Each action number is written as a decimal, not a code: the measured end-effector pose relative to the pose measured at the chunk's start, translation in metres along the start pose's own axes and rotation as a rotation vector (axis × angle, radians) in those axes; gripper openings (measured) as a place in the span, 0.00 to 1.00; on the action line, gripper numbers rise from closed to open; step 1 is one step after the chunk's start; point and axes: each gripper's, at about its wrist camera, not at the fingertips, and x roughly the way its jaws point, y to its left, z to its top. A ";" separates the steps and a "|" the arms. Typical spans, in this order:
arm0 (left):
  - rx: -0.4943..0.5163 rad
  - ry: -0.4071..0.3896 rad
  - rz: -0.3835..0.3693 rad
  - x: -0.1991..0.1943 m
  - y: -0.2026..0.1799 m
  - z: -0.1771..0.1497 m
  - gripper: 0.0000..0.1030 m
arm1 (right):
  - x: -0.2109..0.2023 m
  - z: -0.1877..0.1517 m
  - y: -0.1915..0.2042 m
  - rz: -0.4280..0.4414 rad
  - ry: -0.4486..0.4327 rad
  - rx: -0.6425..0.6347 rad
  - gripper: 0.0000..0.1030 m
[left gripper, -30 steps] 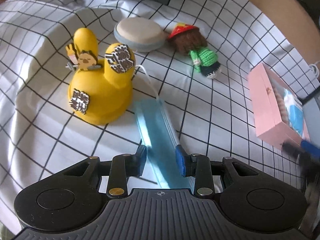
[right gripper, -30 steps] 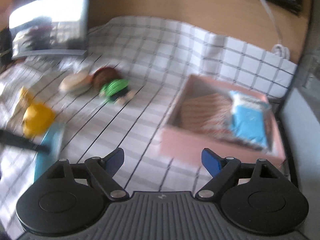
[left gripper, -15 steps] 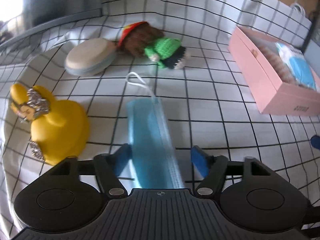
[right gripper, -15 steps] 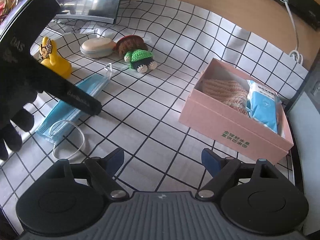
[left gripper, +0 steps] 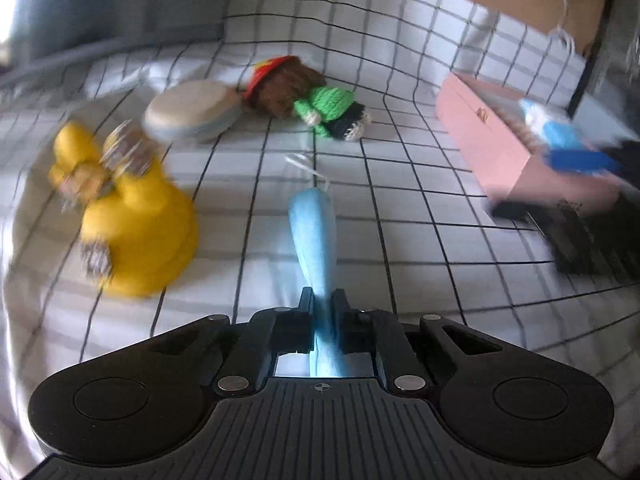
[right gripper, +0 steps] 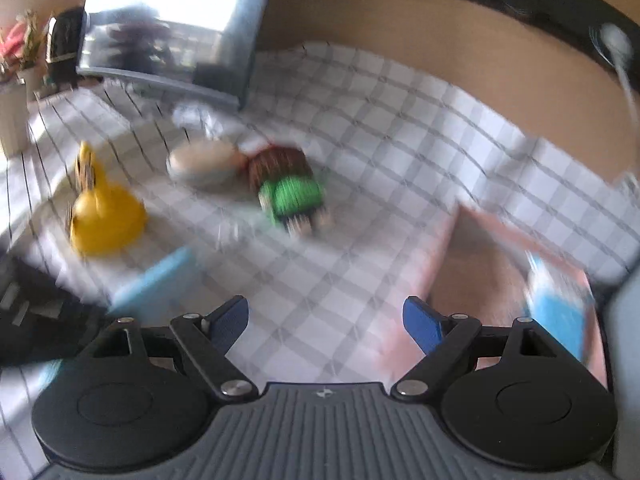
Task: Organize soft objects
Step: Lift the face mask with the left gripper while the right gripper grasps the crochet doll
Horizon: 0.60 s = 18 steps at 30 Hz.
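Observation:
My left gripper (left gripper: 322, 300) is shut on a blue face mask (left gripper: 314, 232), which sticks out forward above the checked cloth (left gripper: 400, 264). A crocheted doll (left gripper: 308, 98) with brown hair and a green top lies beyond it. A pink box (left gripper: 500, 148) holding a knitted item and a blue packet stands to the right. My right gripper (right gripper: 326, 322) is open and empty, and its view is blurred. It shows the doll (right gripper: 290, 192), the mask (right gripper: 154, 286) at lower left and the pink box (right gripper: 480, 276) at right.
A yellow rabbit-shaped toy (left gripper: 128, 216) stands at left and a round beige cushion (left gripper: 192, 114) lies behind it. A dark monitor (right gripper: 168, 40) stands at the back left. The right gripper's body (left gripper: 592, 232) shows at the left view's right edge.
My left gripper has closed on the blue mask and lifted it, so it now hangs folded between the jaws. The right gripper has swung, and its view has turned blurred.

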 end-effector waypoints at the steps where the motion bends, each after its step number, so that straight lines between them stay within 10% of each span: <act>1: -0.023 -0.011 -0.010 -0.008 0.005 -0.005 0.10 | 0.009 0.013 0.005 0.015 -0.018 -0.011 0.83; 9: -0.209 -0.106 -0.048 -0.075 0.047 -0.035 0.10 | 0.099 0.098 0.046 0.181 0.008 0.018 0.83; 13: -0.255 -0.160 -0.040 -0.088 0.067 -0.044 0.10 | 0.124 0.098 0.068 0.094 -0.071 -0.192 0.90; 18: -0.335 -0.182 -0.052 -0.107 0.087 -0.058 0.10 | 0.186 0.098 0.064 0.018 0.062 -0.285 0.91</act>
